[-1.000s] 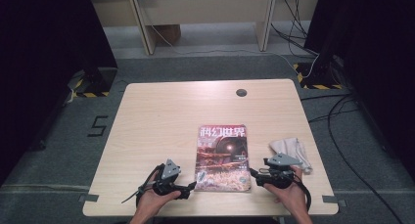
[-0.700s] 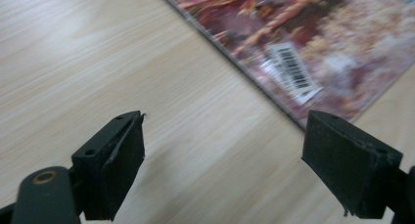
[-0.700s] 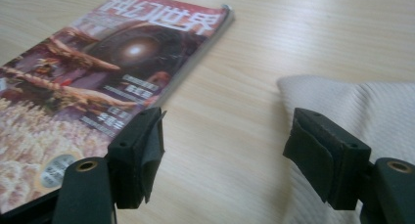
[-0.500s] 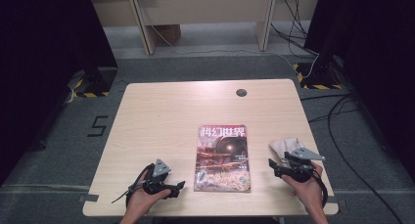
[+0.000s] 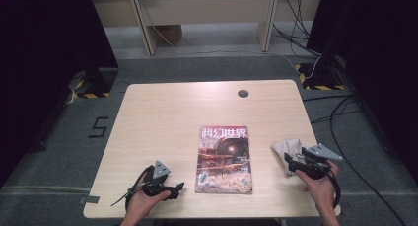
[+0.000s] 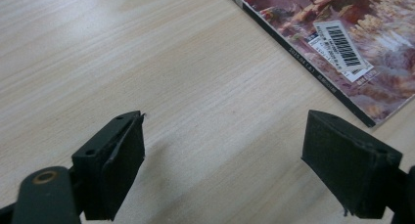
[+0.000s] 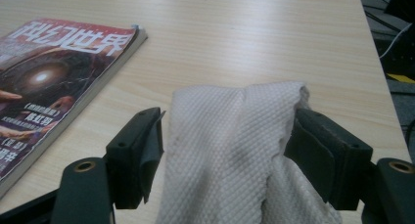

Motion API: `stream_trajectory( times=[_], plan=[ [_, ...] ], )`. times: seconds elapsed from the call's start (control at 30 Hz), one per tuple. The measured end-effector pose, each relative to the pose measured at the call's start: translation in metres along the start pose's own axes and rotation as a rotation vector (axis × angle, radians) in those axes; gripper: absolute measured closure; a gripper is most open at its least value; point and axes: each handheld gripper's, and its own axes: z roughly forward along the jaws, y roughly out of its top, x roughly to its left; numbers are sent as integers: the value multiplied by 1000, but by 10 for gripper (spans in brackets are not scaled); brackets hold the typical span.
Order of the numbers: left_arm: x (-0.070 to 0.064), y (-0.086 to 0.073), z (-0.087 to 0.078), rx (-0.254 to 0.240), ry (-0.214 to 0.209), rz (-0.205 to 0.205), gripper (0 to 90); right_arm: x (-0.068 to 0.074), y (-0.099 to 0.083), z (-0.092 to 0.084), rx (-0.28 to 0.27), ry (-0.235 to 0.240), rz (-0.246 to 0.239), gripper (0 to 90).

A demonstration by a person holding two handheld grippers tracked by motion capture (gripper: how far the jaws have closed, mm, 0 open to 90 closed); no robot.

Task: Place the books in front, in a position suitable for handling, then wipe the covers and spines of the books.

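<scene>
Cloth (image 7: pixel 235 150), white and waffle-textured, lies bunched near the right edge of the worktop (image 5: pixel 167 117), well apart from the magazine (image 5: pixel 224 159) that sits face-up in the middle near the front edge. Right tongs (image 5: pixel 292 163) straddle the cloth: in the right gripper view the jaws stand parted on either side of the fold, the right pad touching or nearly touching the fabric, the left pad with a slight gap. Not yet clamped, as far as I can judge.

Left tongs (image 5: pixel 178 187) rest low by the front edge, just left of the magazine, jaws wide apart over bare wood, holding nothing (the barcode corner of the cover shows beyond them in the left gripper view).

Risks, as I read them:

- Partial pinch. The cloth is folded in two ridges; if the jaws close on the top layer alone, the rest may slide out or trail on lifting.
- Drag instead of lift. Closing off-centre could push the bundle sideways across the smooth wood, toward the right edge, which is near.
- Snagging the magazine. If the cloth is swept leftward while hanging loose, a trailing end could catch the cover's corner and skew or flip it.
- Cable foul. The right gripper's cable loops near the person's hand (image 5: pixel 320 186) and could tug during a quick move.
</scene>
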Motion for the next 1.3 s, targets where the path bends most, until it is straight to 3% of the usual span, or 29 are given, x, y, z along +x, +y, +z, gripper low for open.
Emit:
stream_trajectory(
  times=[0.07,0.3,0.73,0.83,0.97,1.07,1.2,1.3],
  plan=[
    [1,-1,-1,-5,10,-6,154,-1,-1,0,5,1,20,289],
    [3,-4,-8,-24,33,-24,156,5,2,-1,0,-3,-11,290],
    [-3,-3,-9,-20,40,-3,158,3,1,-4,9,-17,-30,291],
    [-5,-4,-9,-15,39,4,159,4,3,-3,10,-2,-48,291],
    [-6,-7,-12,-15,37,-7,159,6,4,3,37,0,-63,290],
    [-7,-9,-15,-17,50,-9,159,7,8,4,28,-2,-71,290],
    [-8,-8,-13,-25,27,-35,160,0,10,0,26,-36,-69,286],
    [-12,-6,-11,-20,18,-10,160,-9,8,-1,37,-60,-41,266]
  ],
)
